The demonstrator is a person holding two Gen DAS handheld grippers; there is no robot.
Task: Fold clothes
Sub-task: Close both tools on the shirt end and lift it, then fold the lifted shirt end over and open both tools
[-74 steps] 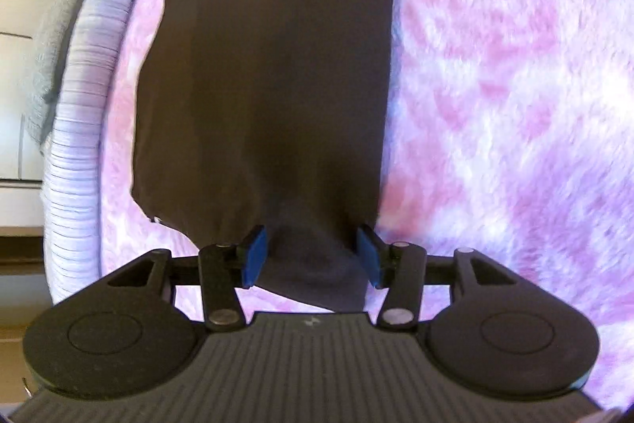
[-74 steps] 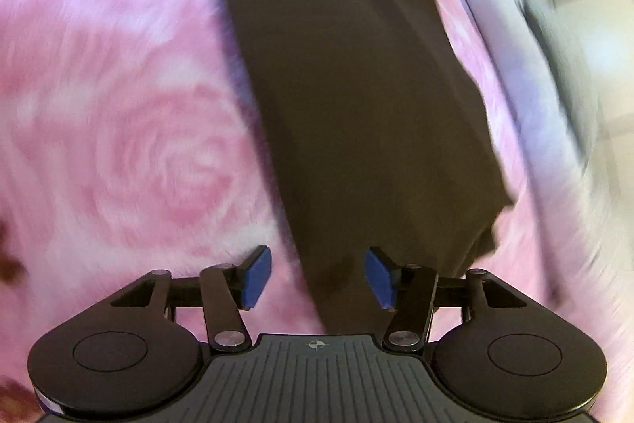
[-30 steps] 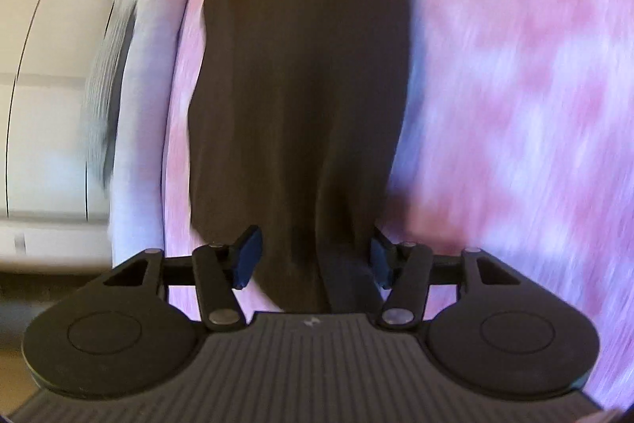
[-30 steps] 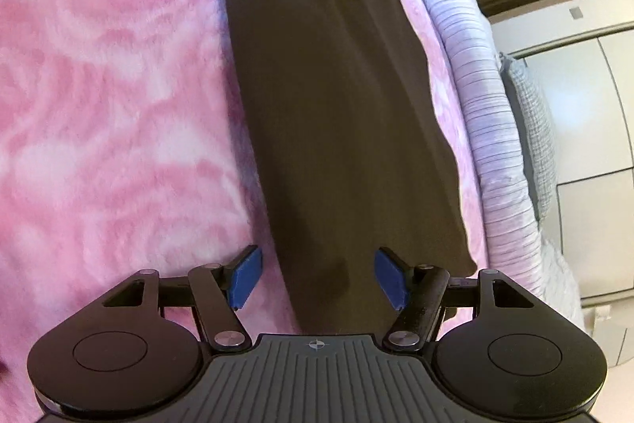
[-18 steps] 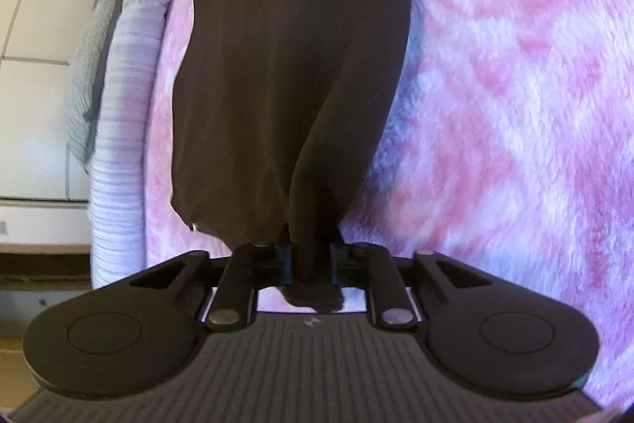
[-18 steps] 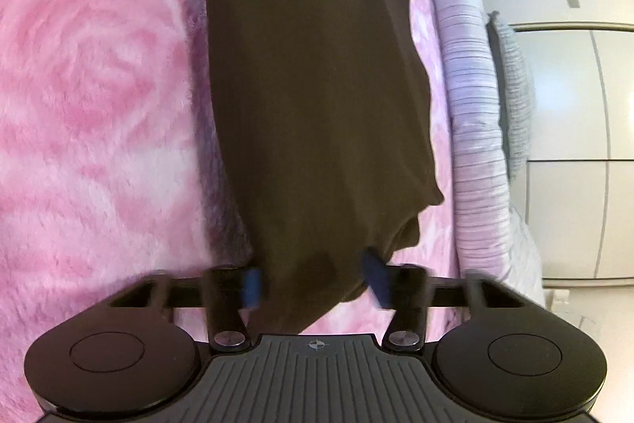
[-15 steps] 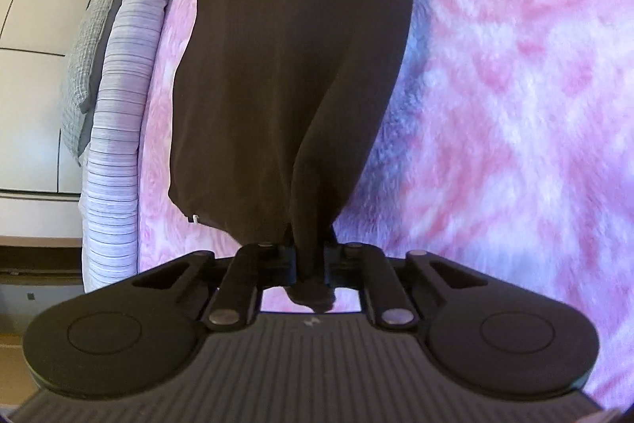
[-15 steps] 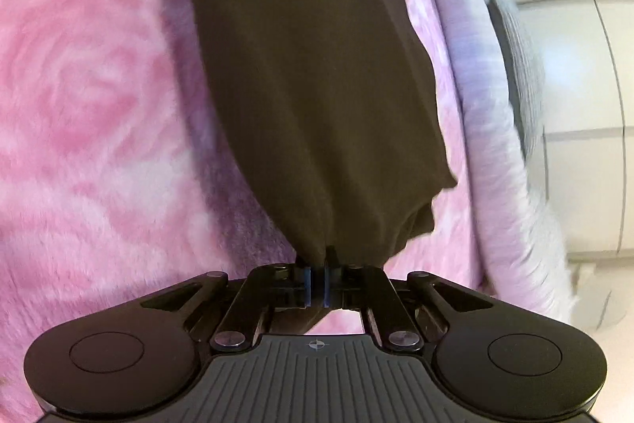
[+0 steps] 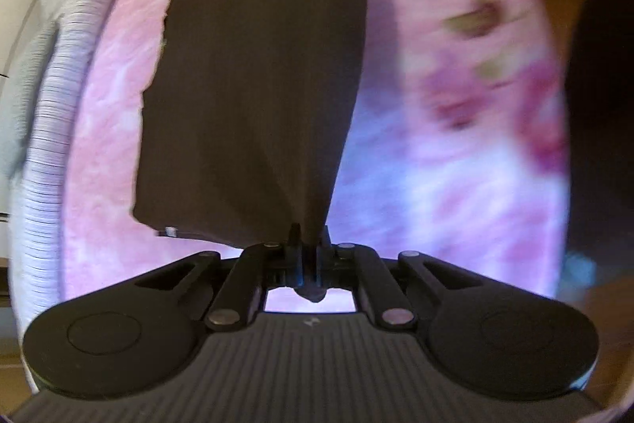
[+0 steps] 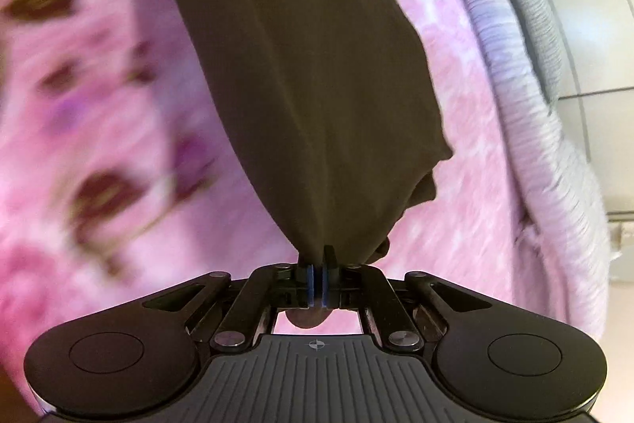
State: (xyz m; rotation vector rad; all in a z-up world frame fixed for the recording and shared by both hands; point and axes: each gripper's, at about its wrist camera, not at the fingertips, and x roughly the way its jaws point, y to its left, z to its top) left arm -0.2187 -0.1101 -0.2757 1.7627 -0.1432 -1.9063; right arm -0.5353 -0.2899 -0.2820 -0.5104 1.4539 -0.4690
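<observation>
Now both clamped tight: left gripper [image 9: 305, 260] & right gripper [image 10: 317, 276] each pinching near end of dark cloth [image 9: 253, 74]. Long way stretching straight ahead over pink blanket [image 10: 467, 129].

Both sets of jaws closed within the last second: left gripper [image 9: 307, 248] and right gripper [image 10: 317, 266] each clamped on an end of the dark garment [image 9: 257, 74]. Ends raised off the pink blanket [image 10: 455, 209], cloth bunched and drawn taut.
</observation>
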